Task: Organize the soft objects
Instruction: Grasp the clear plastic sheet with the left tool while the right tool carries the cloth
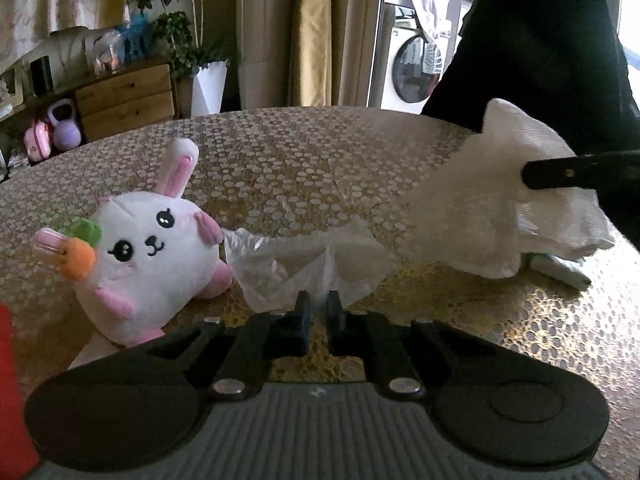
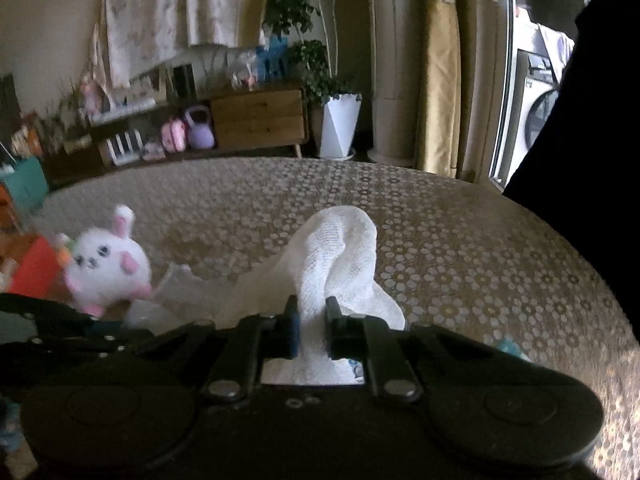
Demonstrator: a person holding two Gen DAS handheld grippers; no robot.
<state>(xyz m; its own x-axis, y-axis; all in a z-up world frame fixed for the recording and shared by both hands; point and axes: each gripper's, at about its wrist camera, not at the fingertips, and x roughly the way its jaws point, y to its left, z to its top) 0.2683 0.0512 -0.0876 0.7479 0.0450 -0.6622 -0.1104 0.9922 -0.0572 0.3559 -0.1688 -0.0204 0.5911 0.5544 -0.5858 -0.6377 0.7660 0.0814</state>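
A clear plastic bag (image 1: 308, 264) lies on the table with a white cloth (image 1: 500, 196) partly inside it. My left gripper (image 1: 319, 300) is shut on the bag's near edge. My right gripper (image 2: 312, 316) is shut on the white cloth (image 2: 340, 256) and holds it bunched above the table; its finger (image 1: 560, 174) shows across the cloth in the left wrist view. A white plush bunny (image 1: 148, 256) with pink ears and an orange carrot sits left of the bag, also in the right wrist view (image 2: 106, 264).
The round table (image 1: 300, 160) has a lace-patterned cover. A red object (image 1: 8, 392) stands at the left edge, also red in the right wrist view (image 2: 34, 268). A small teal item (image 1: 560, 266) lies under the cloth. A dark-clothed person (image 1: 540, 40) stands at right.
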